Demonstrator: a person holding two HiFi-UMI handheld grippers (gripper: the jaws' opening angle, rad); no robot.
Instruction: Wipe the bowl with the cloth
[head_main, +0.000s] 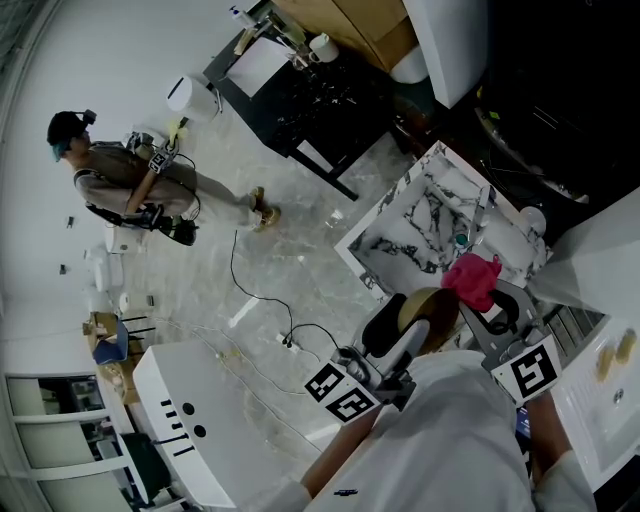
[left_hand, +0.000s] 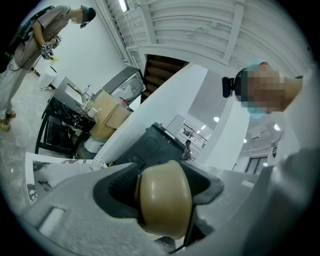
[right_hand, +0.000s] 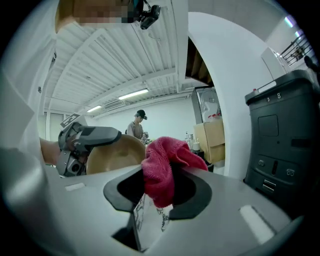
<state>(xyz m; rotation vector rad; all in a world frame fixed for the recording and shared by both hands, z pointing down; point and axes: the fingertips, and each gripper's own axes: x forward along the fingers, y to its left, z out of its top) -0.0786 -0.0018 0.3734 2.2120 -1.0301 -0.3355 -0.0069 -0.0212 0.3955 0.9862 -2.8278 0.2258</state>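
Tan bowl; crumpled pink cloth

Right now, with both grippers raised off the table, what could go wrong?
1. The left gripper holds the bowl by one edge, in the air. Wiping pressure could lever it out of the jaws, and it would drop.
2. The right gripper pinches the cloth as a bunch. Little of it hangs free, so the jaws might scrape the bowl.

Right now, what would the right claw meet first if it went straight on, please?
Probably nothing close: past the red cloth it grips, the right claw faces open room. The tan bowl, held in the left claw, sits off to its left, though depth is hard to judge.
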